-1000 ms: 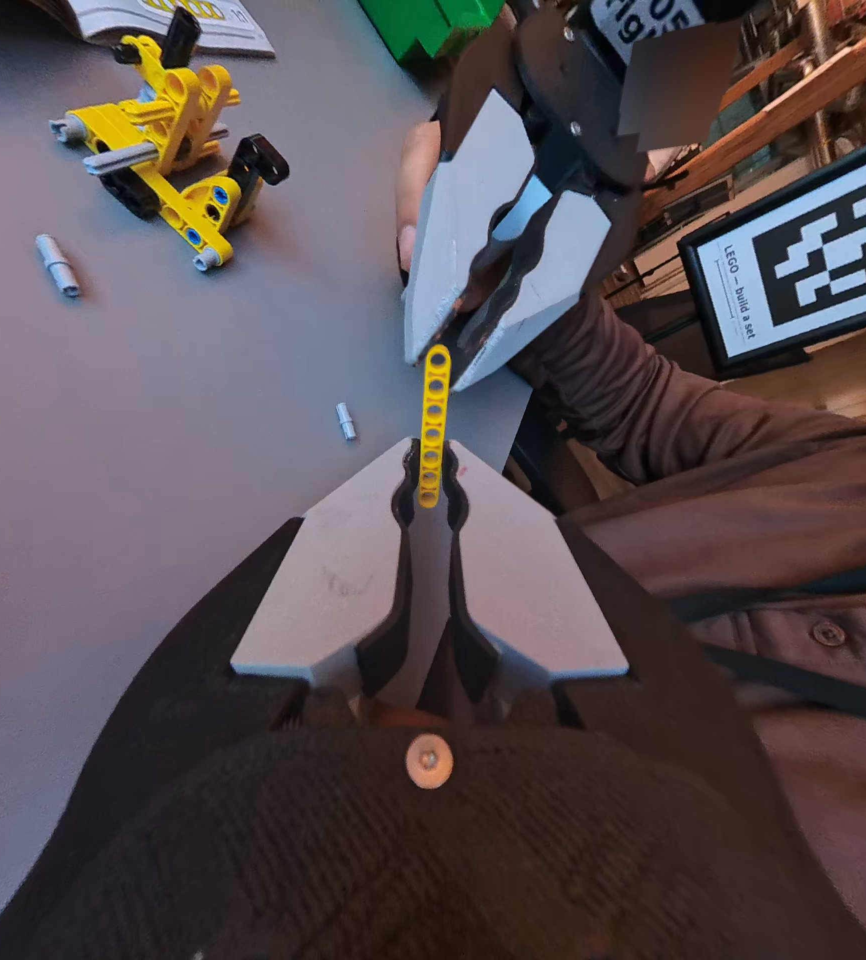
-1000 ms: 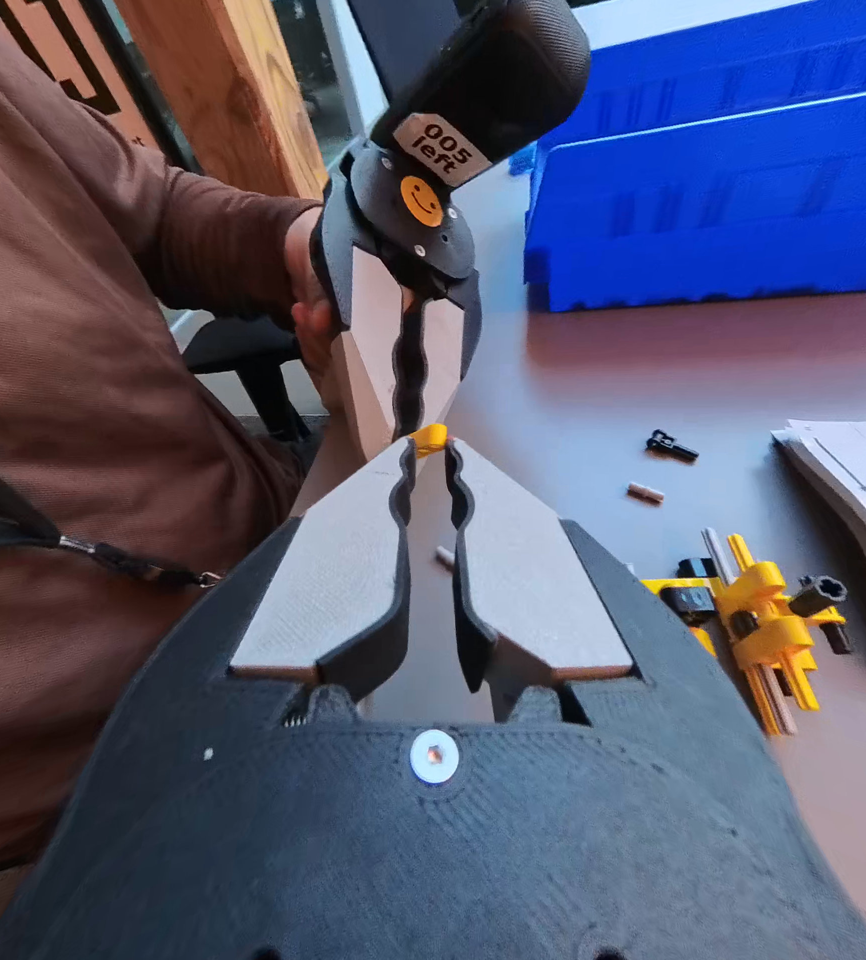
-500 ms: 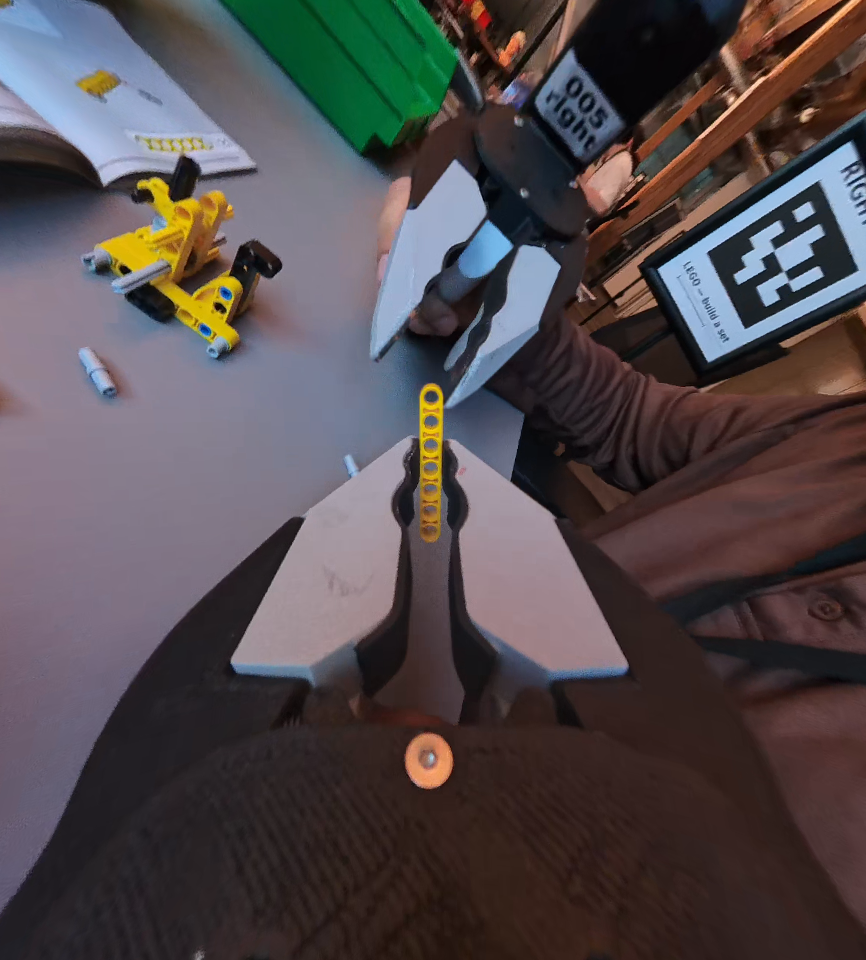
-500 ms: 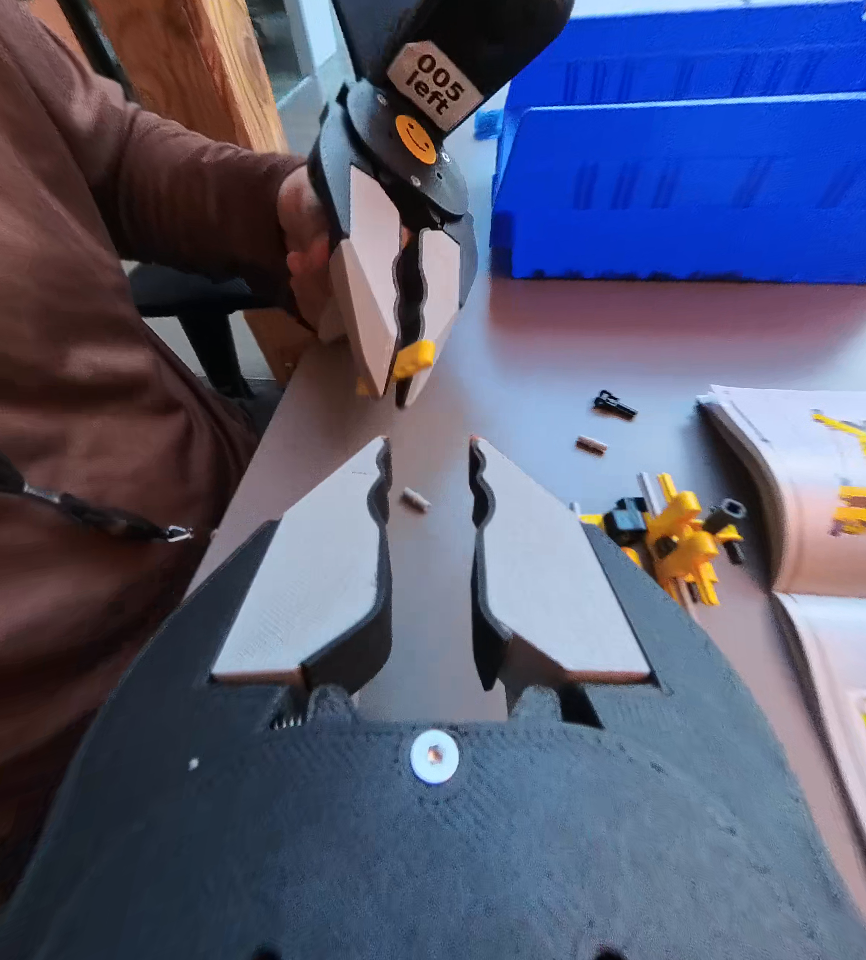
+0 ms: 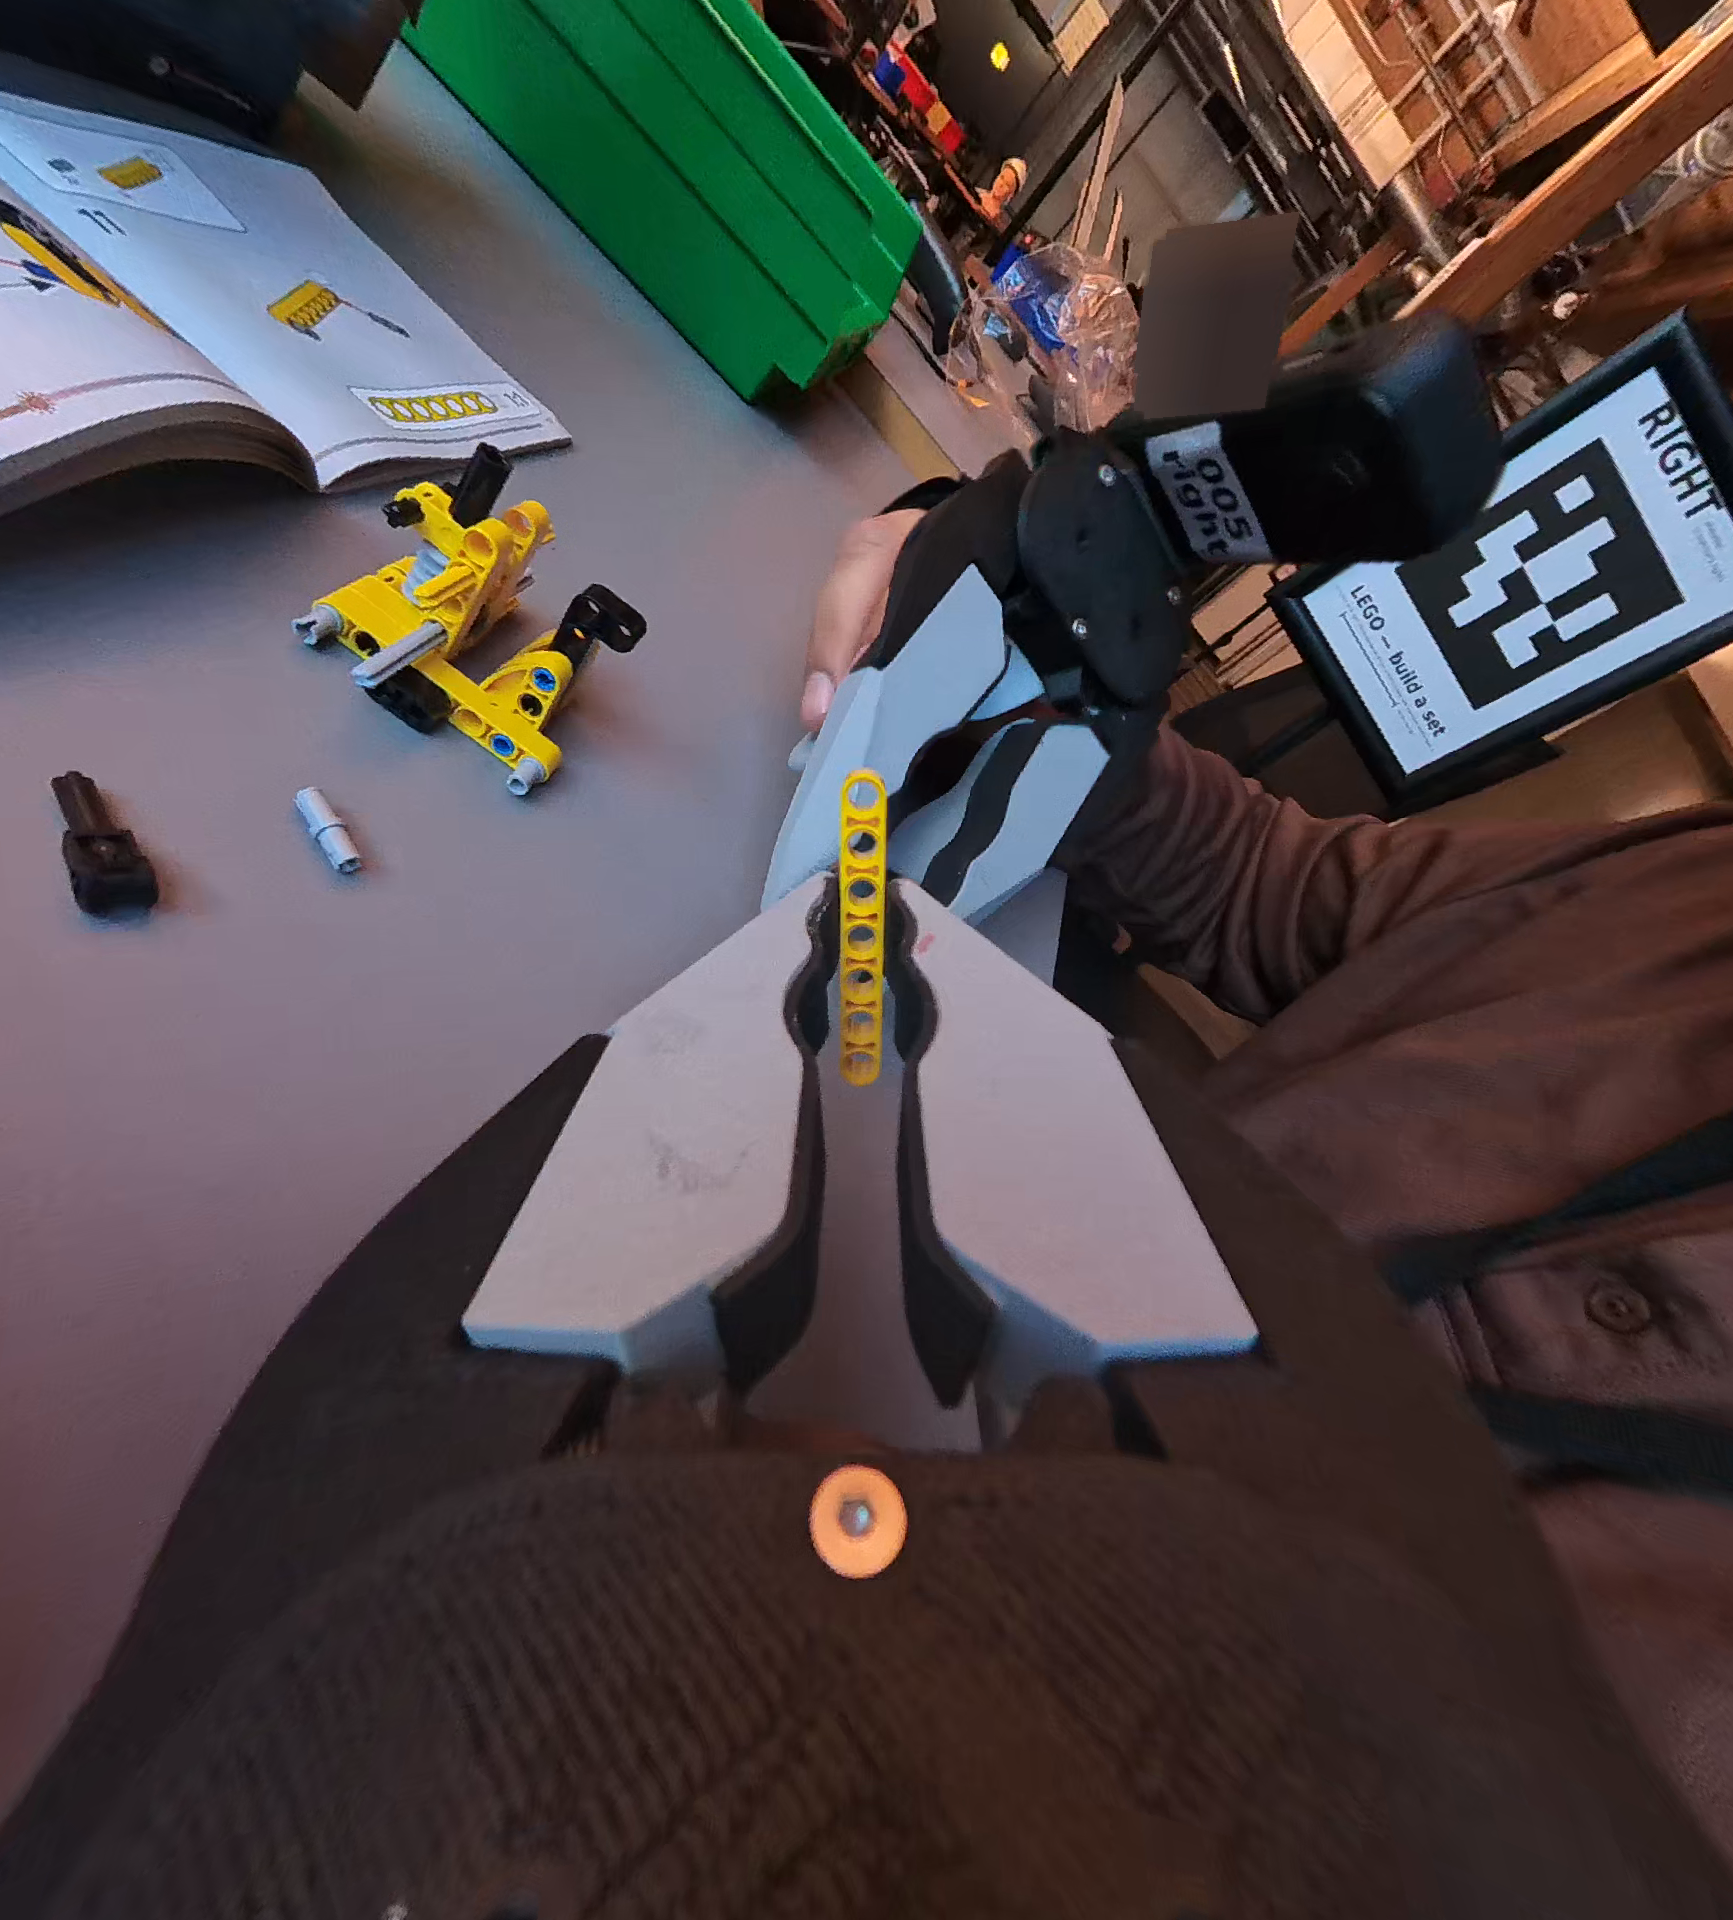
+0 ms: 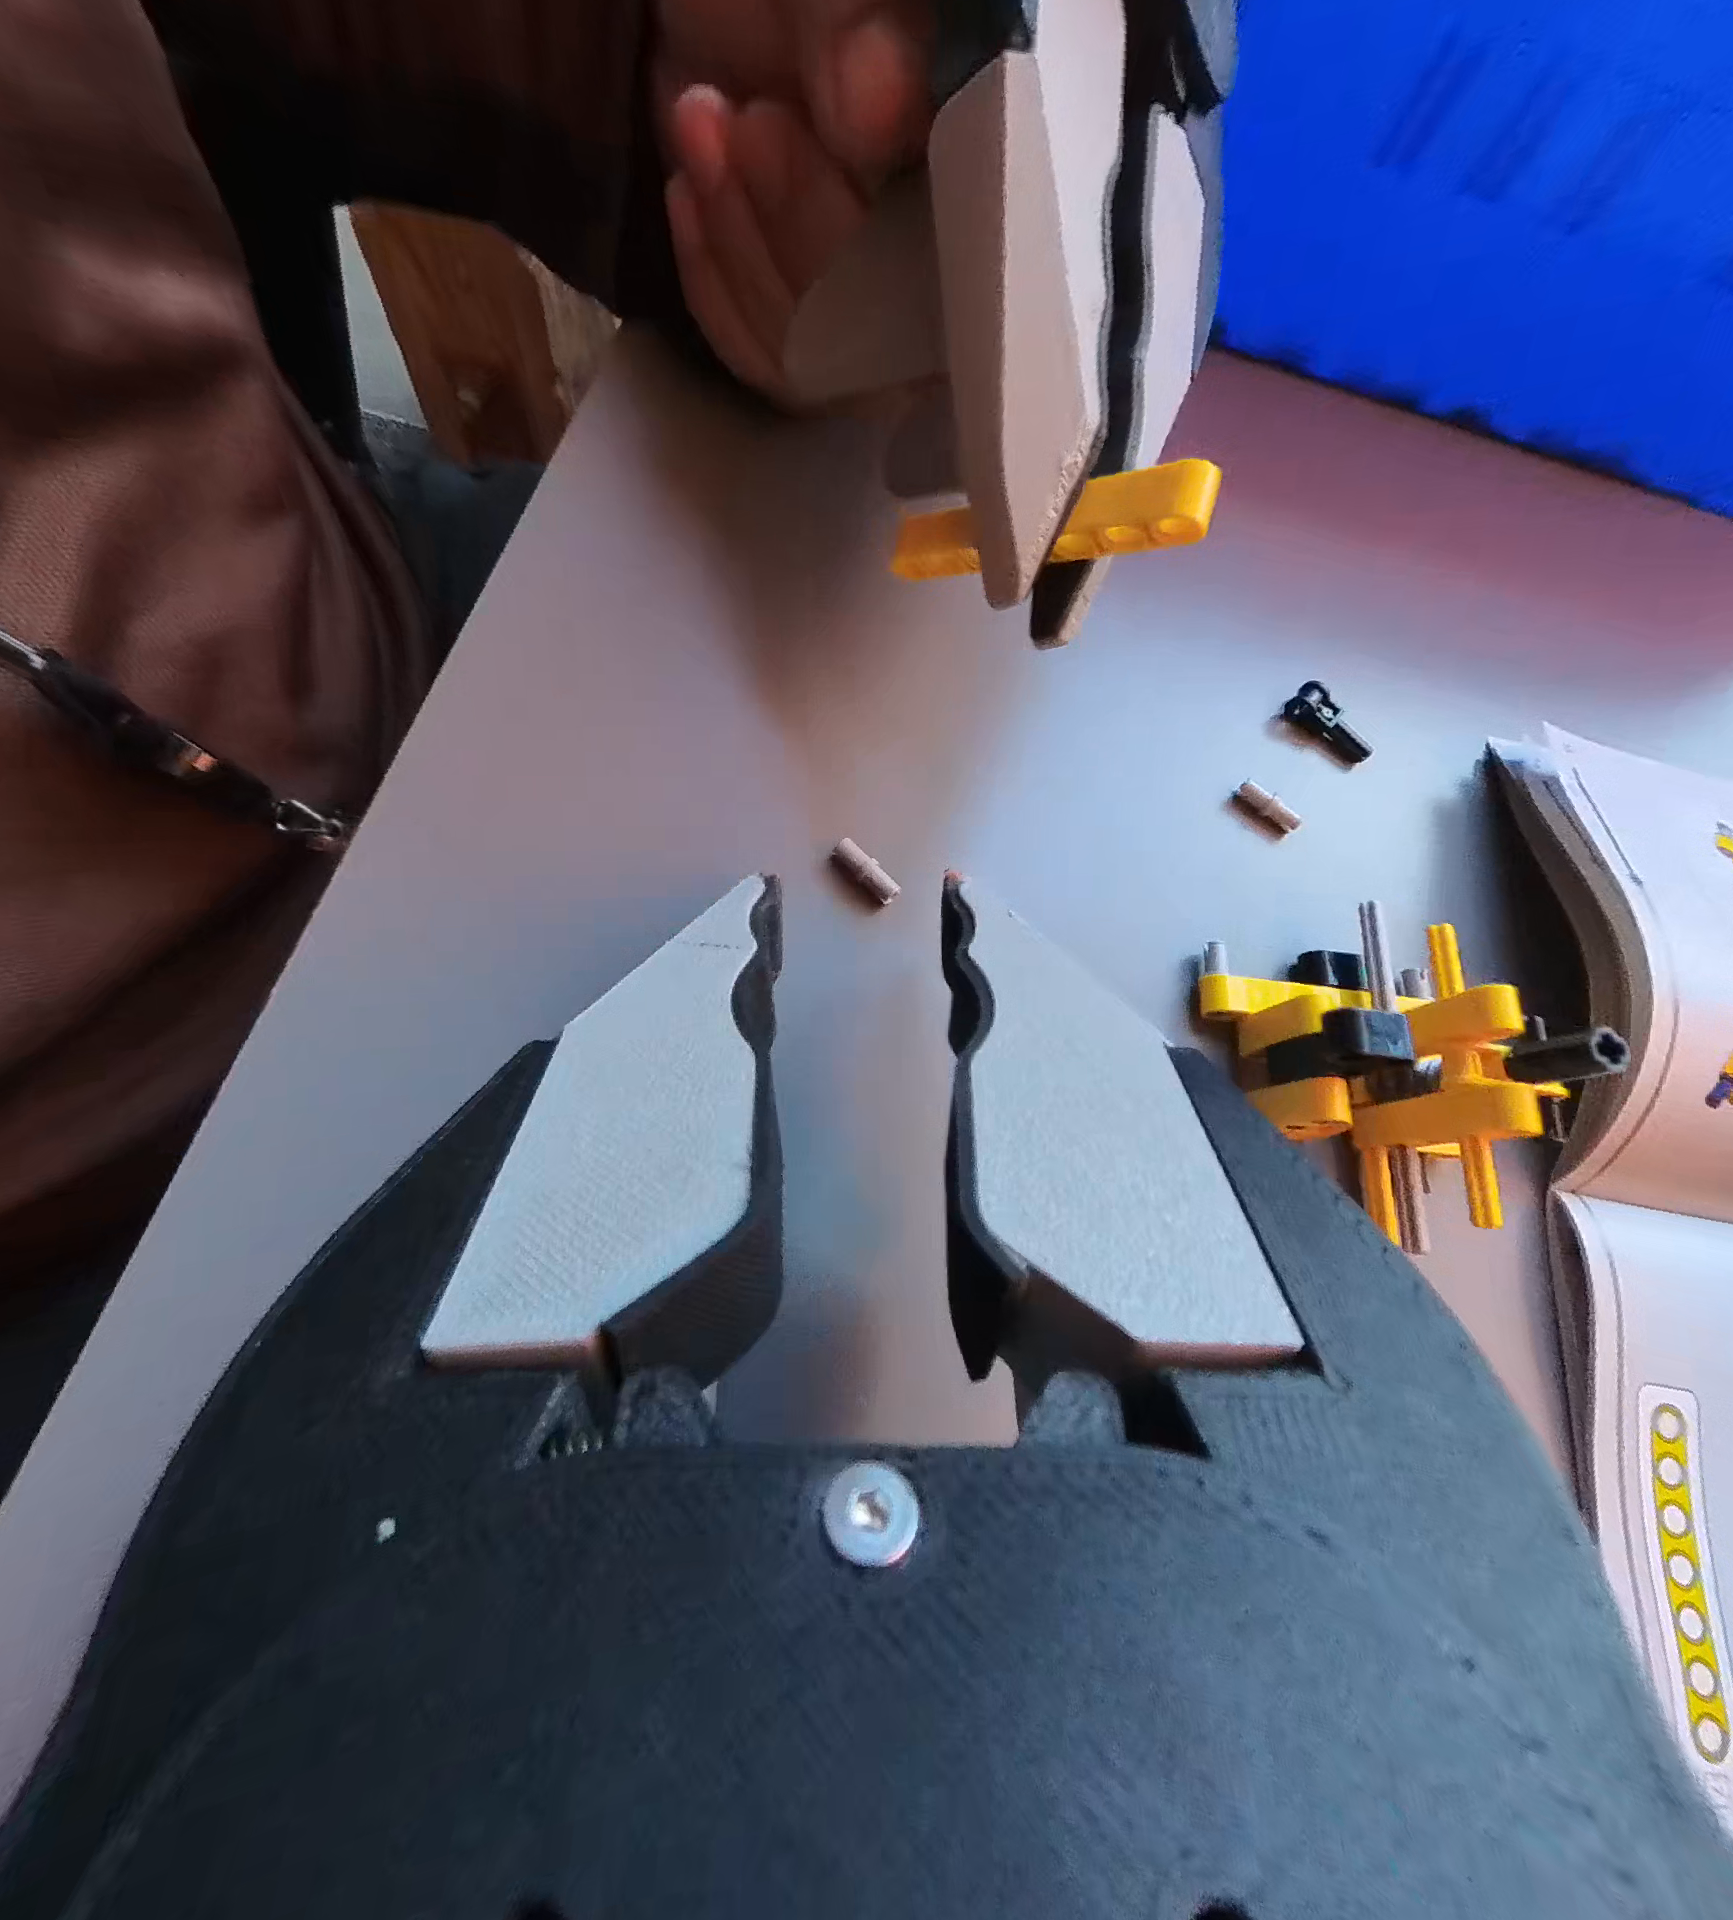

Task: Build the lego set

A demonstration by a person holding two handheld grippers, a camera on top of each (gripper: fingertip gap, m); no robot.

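A yellow beam [image 5: 862, 935] is pinched between the pressed-together fingers of the left tool [image 5: 860, 904], held above the surface [image 5: 218, 1039] near its front edge. Further right, the right tool [image 6: 860, 894] is spread, nothing held; a small grey pin [image 6: 864, 871] lies just beyond its fingertips.

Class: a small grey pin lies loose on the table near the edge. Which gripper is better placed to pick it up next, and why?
Probably the right gripper: it is open, with the grey pin just ahead of its fingertips. The left gripper is shut on the yellow beam.
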